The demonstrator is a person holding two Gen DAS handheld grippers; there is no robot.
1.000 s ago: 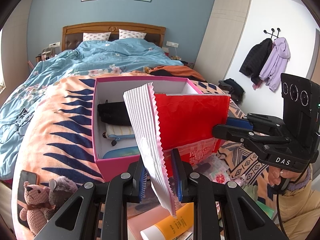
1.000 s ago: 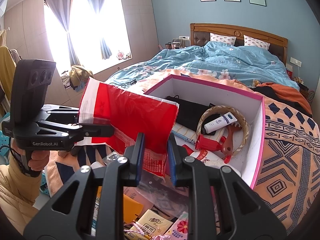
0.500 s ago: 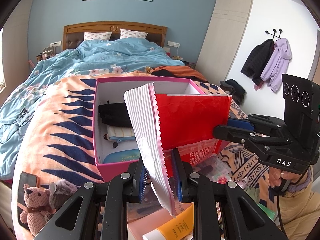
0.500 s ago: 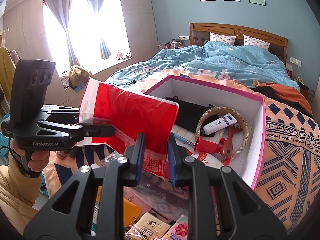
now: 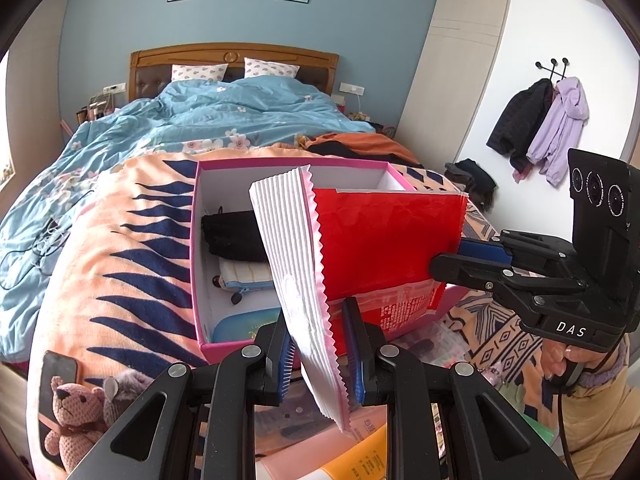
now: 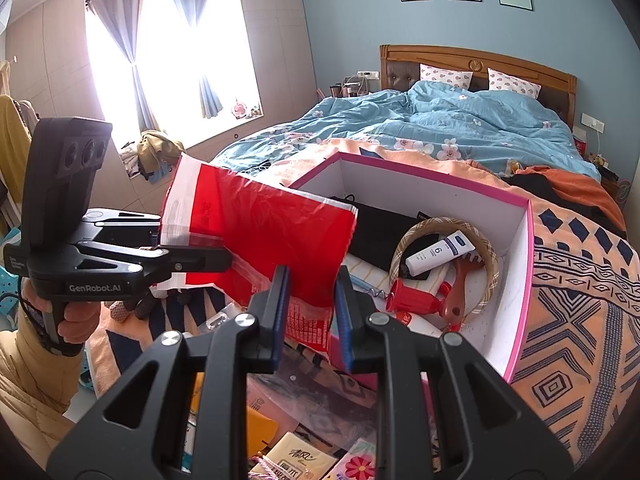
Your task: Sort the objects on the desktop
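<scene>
Red plastic pouch, crinkled and flat, hangs in the air just in front of the pink storage box, stretched between both tools: the left gripper has its fingers pinched narrow on the white serrated seal edge, while the right gripper is clamped on the opposite end. Holding it by both ends probably keeps the limp bag taut so it can go over the box rim cleanly. Inside the box lie a black folded cloth, a striped pencil pouch, a blue case, a woven ring, a white tube, and a red stand. Loose packets litter the blanket beneath.
</scene>
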